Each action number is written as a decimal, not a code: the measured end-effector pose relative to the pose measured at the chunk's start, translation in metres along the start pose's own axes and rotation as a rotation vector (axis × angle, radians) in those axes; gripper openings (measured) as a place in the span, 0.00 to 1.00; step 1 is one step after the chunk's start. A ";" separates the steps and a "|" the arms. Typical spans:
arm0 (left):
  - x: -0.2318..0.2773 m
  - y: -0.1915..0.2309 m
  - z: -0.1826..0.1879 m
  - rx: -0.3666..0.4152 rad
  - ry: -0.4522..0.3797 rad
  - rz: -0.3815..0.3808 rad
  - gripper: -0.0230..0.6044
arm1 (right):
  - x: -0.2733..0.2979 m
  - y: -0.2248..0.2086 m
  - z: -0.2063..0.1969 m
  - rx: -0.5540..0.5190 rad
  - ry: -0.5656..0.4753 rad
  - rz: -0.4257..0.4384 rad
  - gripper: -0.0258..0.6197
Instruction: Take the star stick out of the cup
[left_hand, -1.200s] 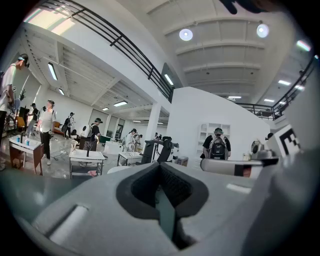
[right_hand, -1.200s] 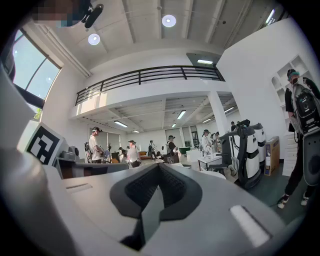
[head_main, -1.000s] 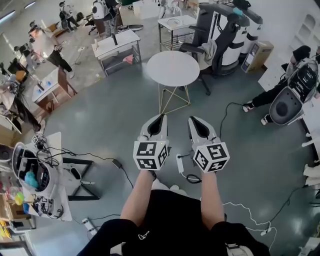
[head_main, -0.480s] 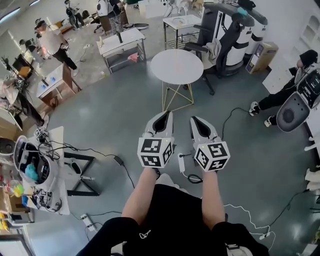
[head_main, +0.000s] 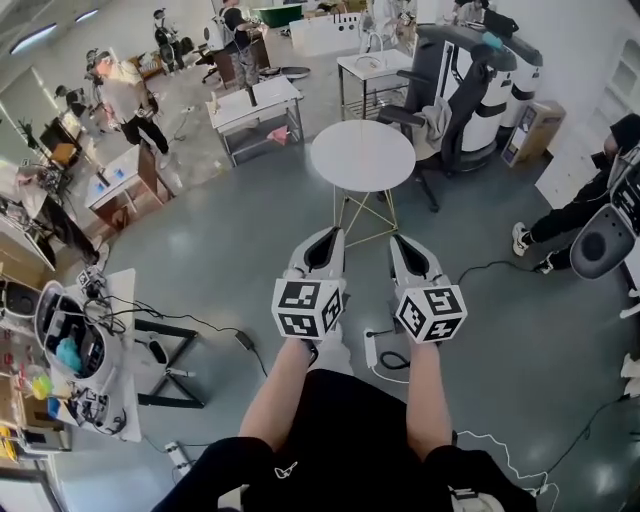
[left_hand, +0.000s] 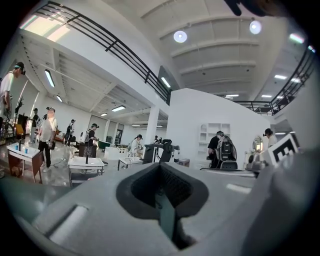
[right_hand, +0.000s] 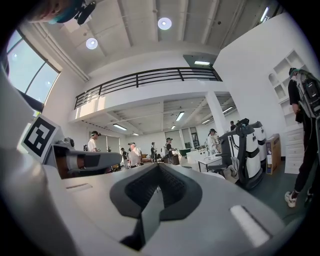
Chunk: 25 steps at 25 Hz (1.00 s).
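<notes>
No cup and no star stick show in any view. In the head view my left gripper (head_main: 329, 236) and right gripper (head_main: 399, 241) are held side by side in front of my body at waist height, both pointing toward a round white table (head_main: 362, 155) whose top looks bare. The left gripper view shows my left gripper (left_hand: 161, 186) with its jaws pressed together and nothing between them. My right gripper (right_hand: 157, 186) looks the same in the right gripper view: shut and holding nothing.
A power strip and cables (head_main: 373, 350) lie on the grey floor by my feet. Behind the round table stand a dark robot rig (head_main: 470, 70) and white work tables (head_main: 255, 105). A cluttered bench (head_main: 70, 350) is at left. Several people stand at the back.
The whole scene has slid down and nearer in the head view: I have stepped toward the round white table. Both grippers keep their pose and stay shut.
</notes>
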<state>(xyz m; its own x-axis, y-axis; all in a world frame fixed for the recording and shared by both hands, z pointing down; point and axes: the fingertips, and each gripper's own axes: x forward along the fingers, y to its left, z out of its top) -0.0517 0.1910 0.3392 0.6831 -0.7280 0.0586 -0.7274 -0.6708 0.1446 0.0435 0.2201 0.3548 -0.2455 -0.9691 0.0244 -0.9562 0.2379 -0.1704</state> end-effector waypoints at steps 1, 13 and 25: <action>0.007 0.005 0.000 0.007 0.001 -0.003 0.04 | 0.008 -0.003 -0.001 -0.003 -0.001 0.001 0.04; 0.144 0.092 -0.026 -0.056 0.097 0.015 0.04 | 0.137 -0.078 -0.043 0.071 0.093 -0.024 0.04; 0.282 0.218 -0.030 -0.120 0.185 0.024 0.04 | 0.318 -0.148 -0.036 0.105 0.138 -0.069 0.04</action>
<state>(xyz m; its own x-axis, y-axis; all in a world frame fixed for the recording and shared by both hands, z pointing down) -0.0157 -0.1555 0.4172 0.6742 -0.6978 0.2419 -0.7380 -0.6238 0.2572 0.1013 -0.1207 0.4233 -0.2065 -0.9630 0.1732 -0.9515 0.1563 -0.2651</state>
